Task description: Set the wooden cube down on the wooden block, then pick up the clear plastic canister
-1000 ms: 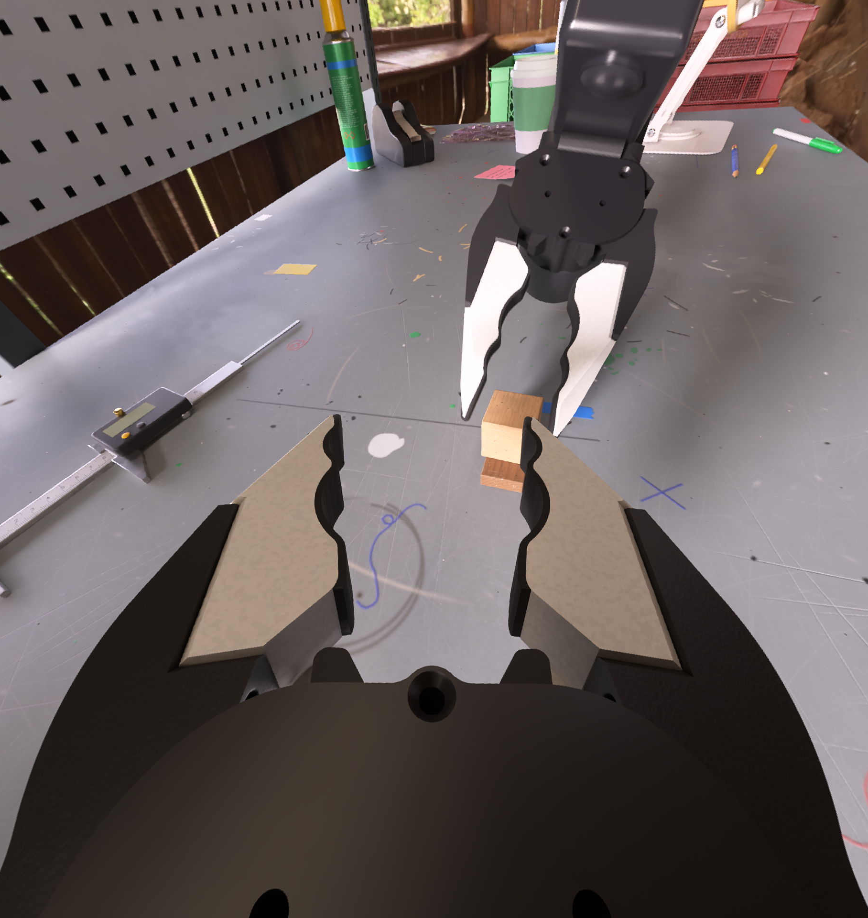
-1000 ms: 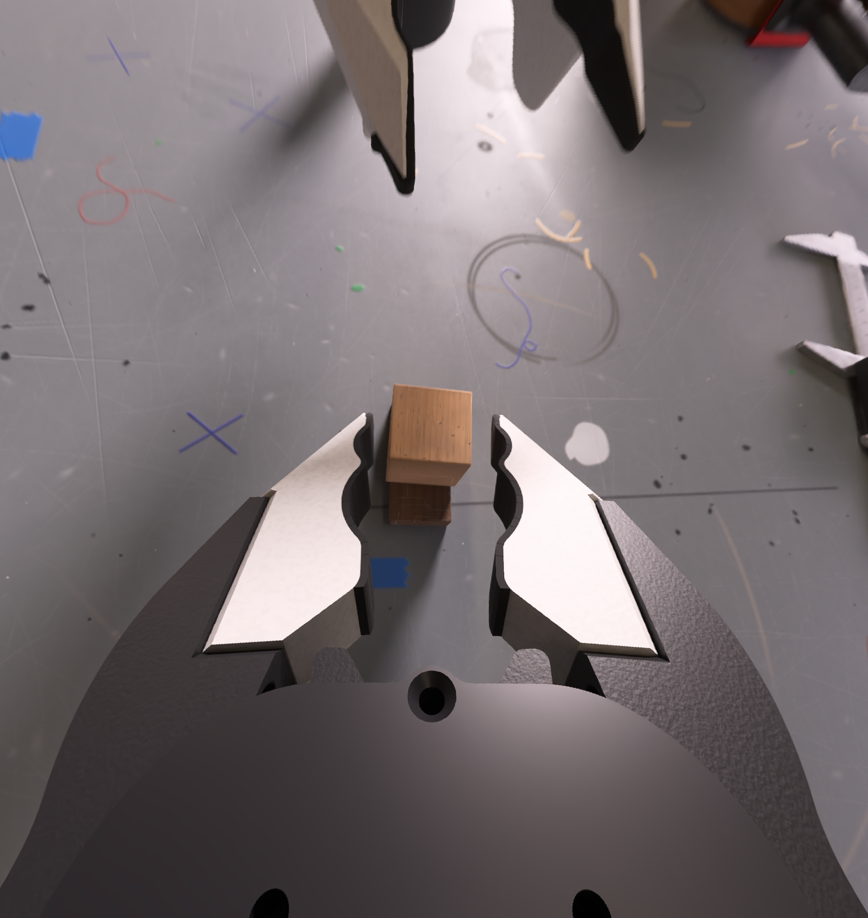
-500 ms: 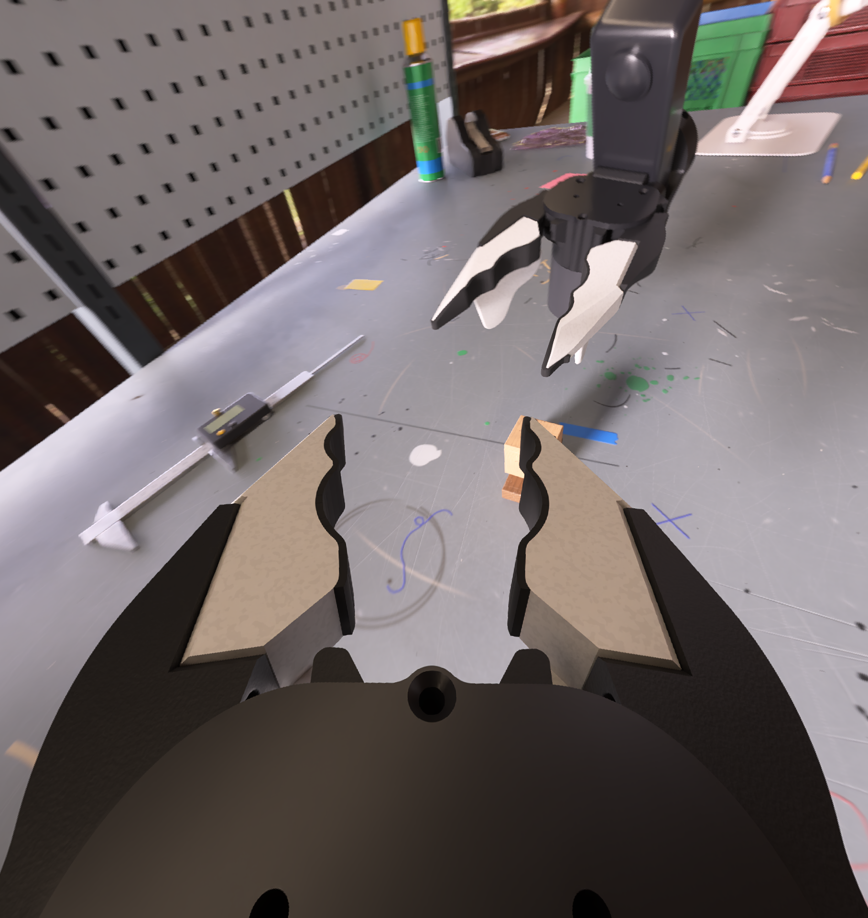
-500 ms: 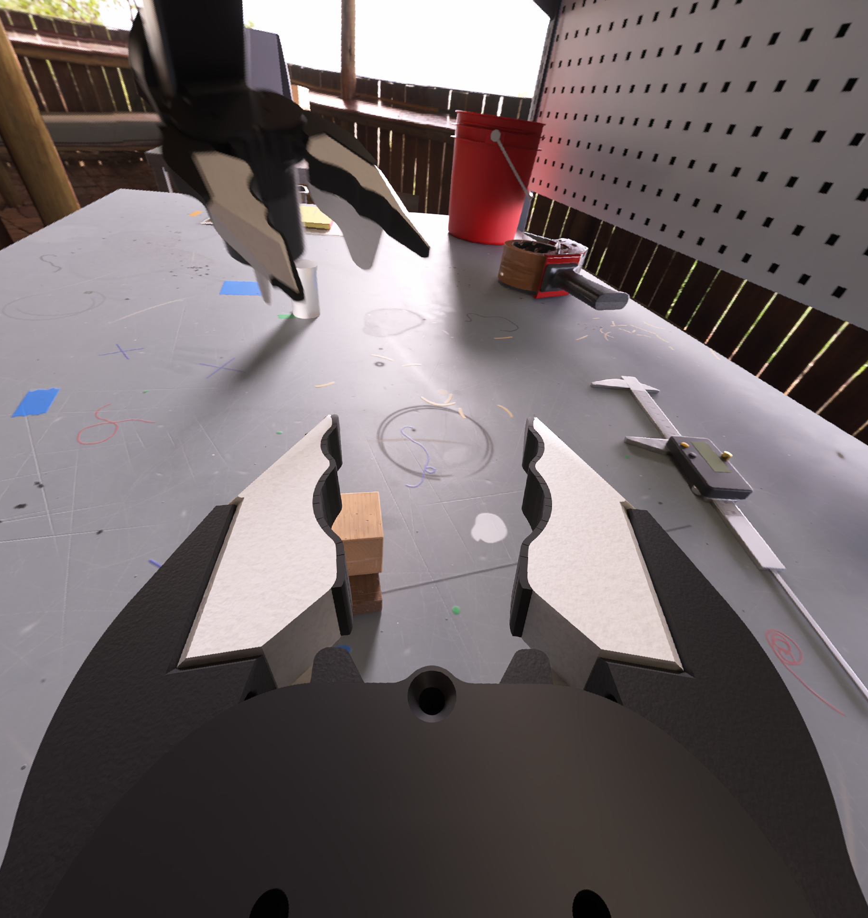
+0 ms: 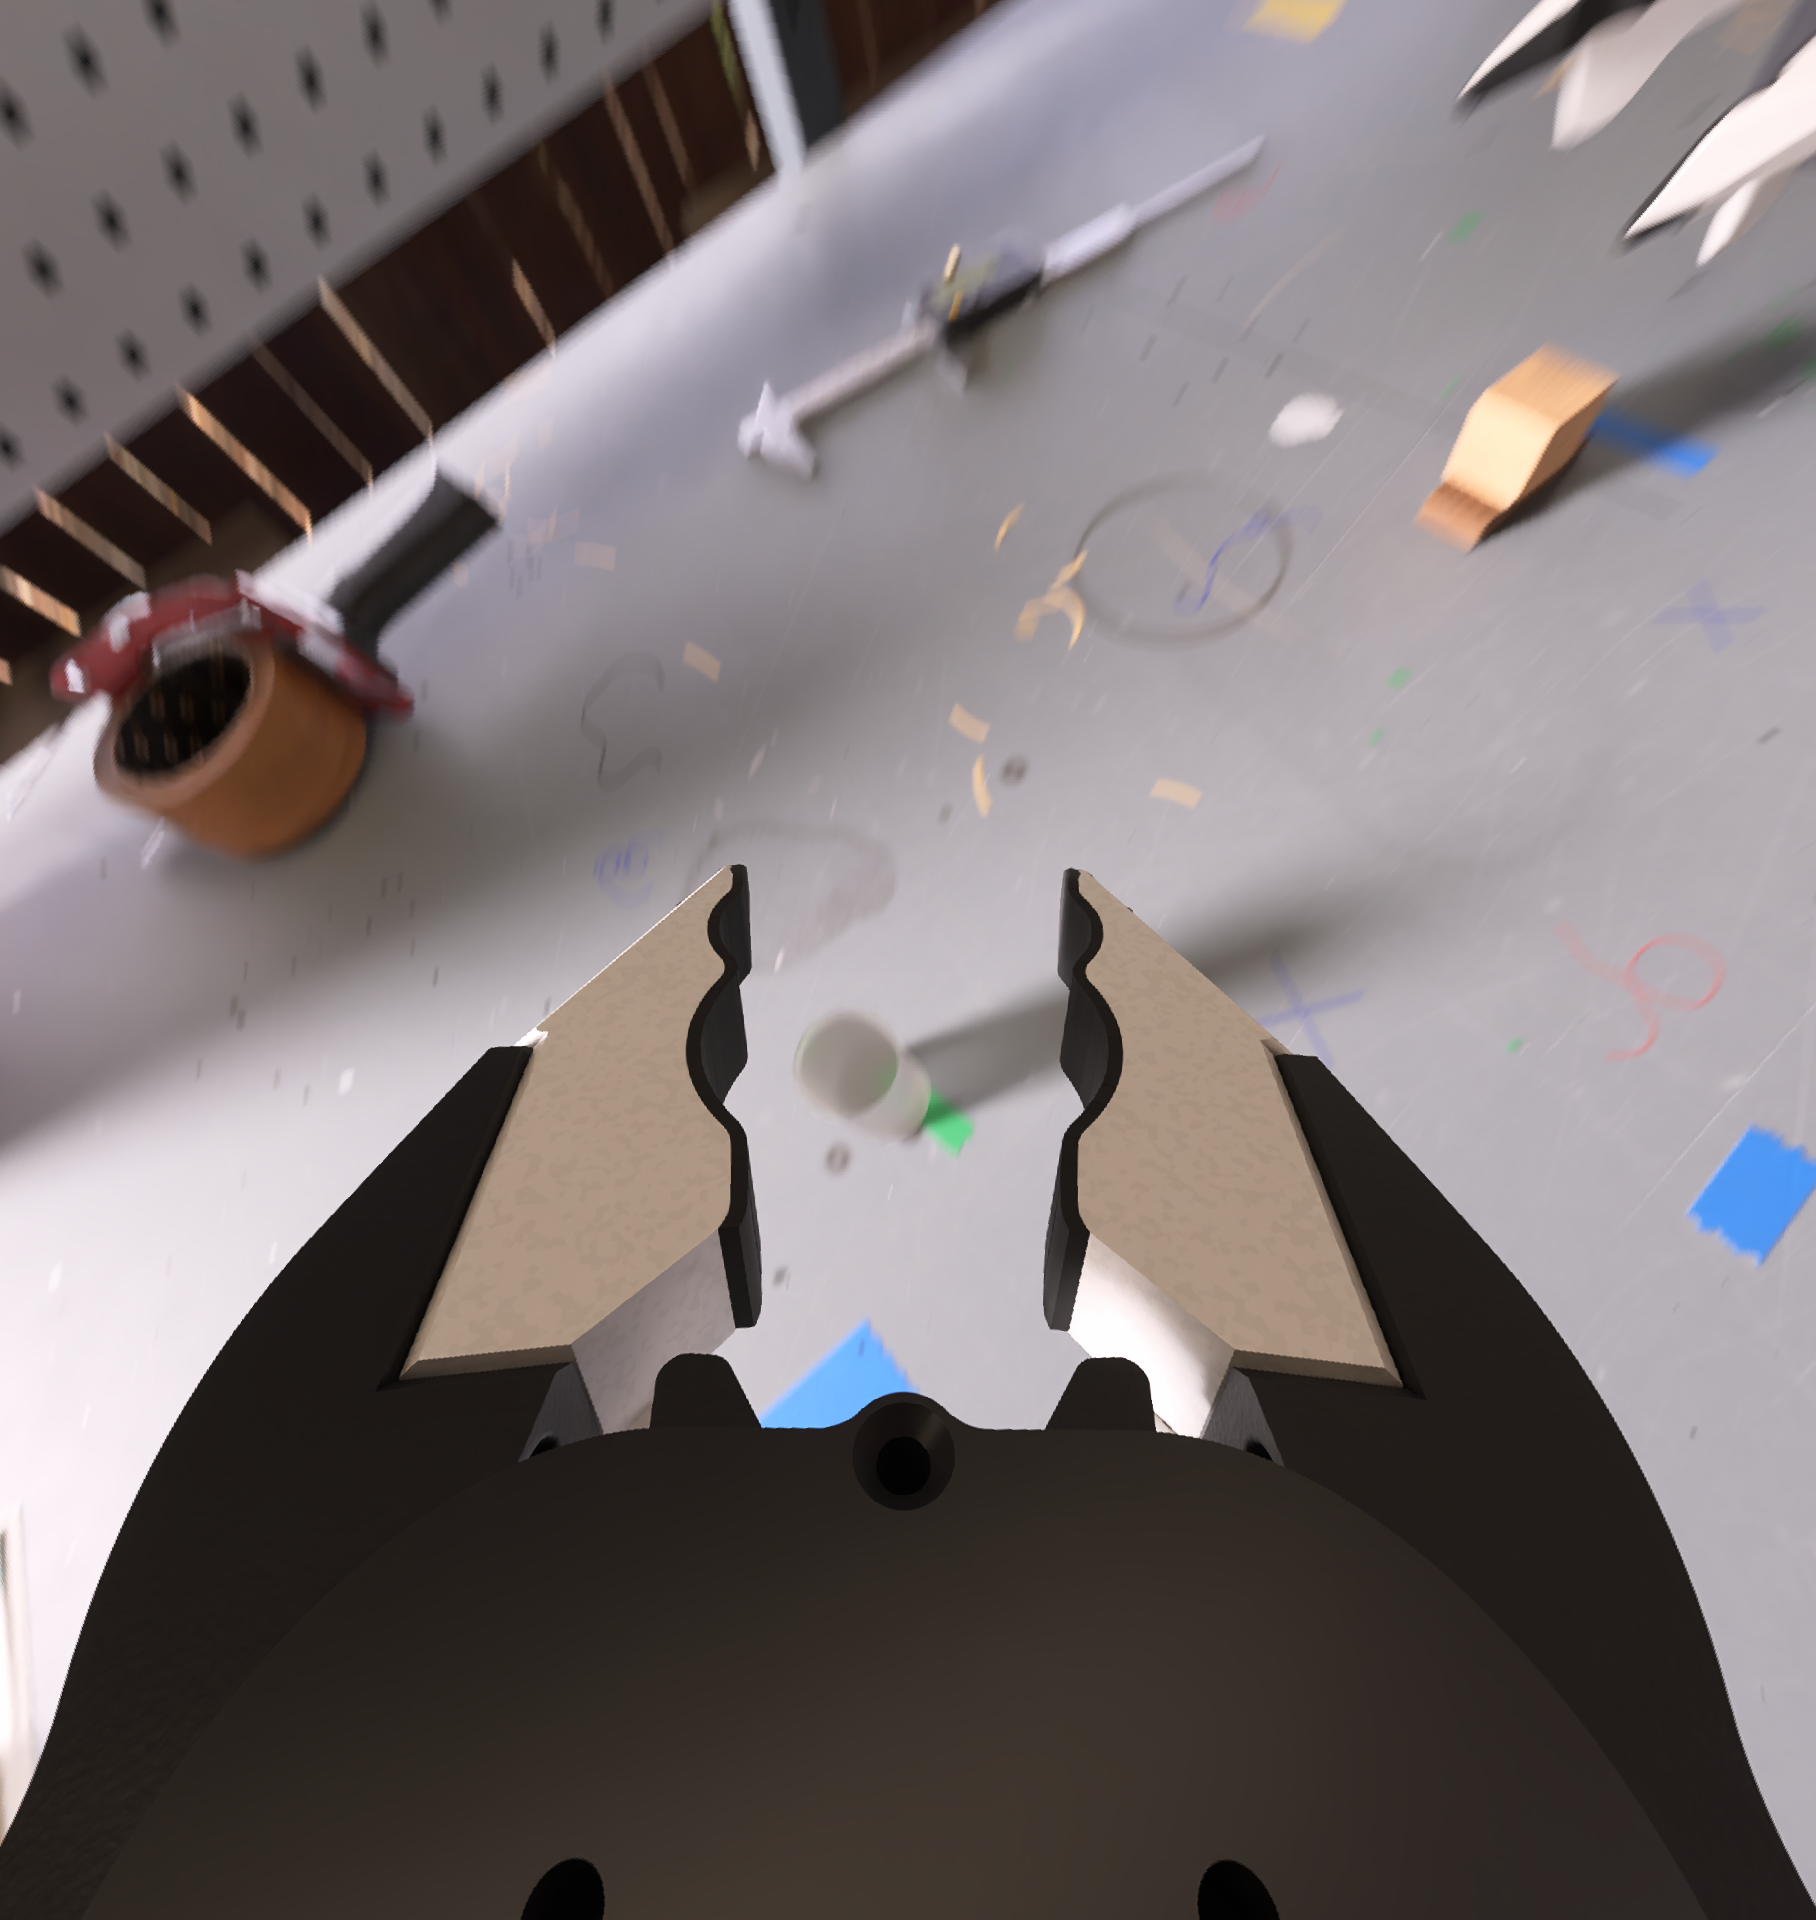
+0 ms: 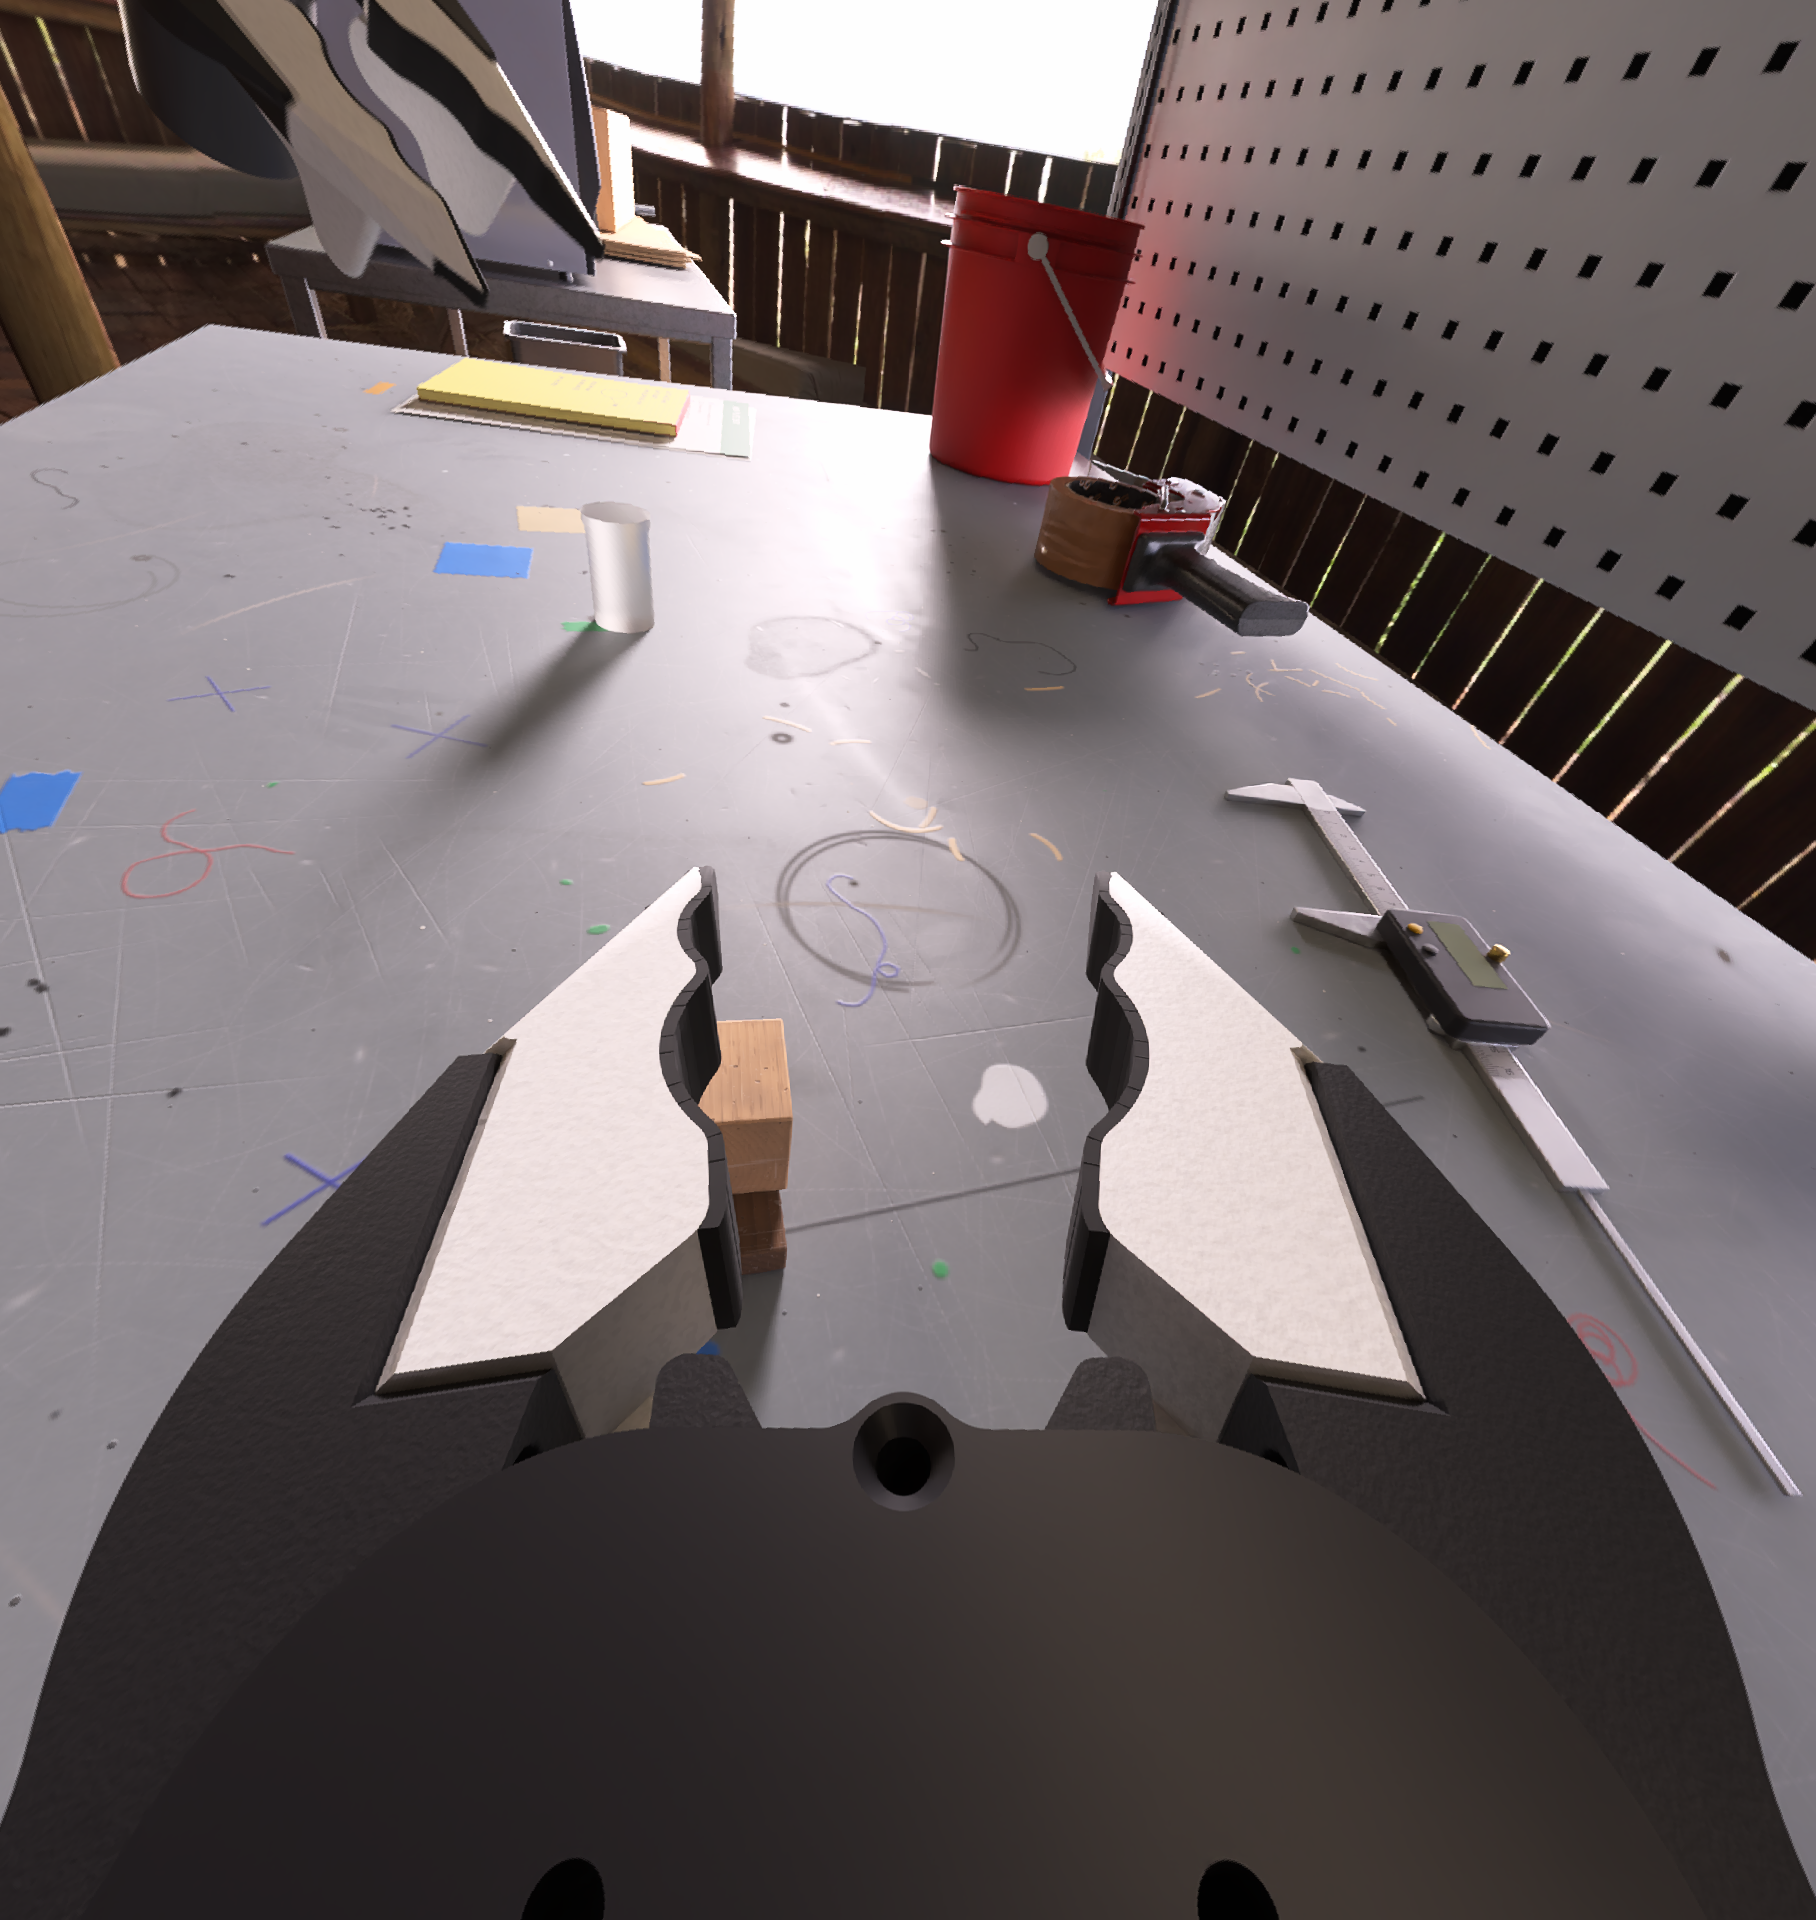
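The light wooden cube [image 6: 753, 1101] rests on the darker wooden block [image 6: 762, 1231] on the grey table; the stack also shows in the left wrist view [image 5: 1517, 442]. The clear plastic canister [image 5: 862, 1075] stands upright below and between my left gripper's [image 5: 902, 894] open fingers; it also shows far off in the right wrist view [image 6: 618, 566]. My left gripper hangs above it, empty, and appears at the top left of the right wrist view [image 6: 421, 197]. My right gripper [image 6: 902, 883] is open and empty, raised above the stack, which sits by its left finger [image 6: 592, 1122].
A tape dispenser [image 6: 1132, 540] and a red bucket [image 6: 1018, 332] stand near the pegboard [image 6: 1558, 260]. A digital caliper [image 6: 1444, 966] lies at the right. A yellow pad [image 6: 551, 395] lies at the far end. Blue tape patches [image 5: 1756, 1190] mark the table.
My left gripper has swung away from the wooden stack and now looks down over the canister. My right gripper has lifted a little and stays open near the stack.
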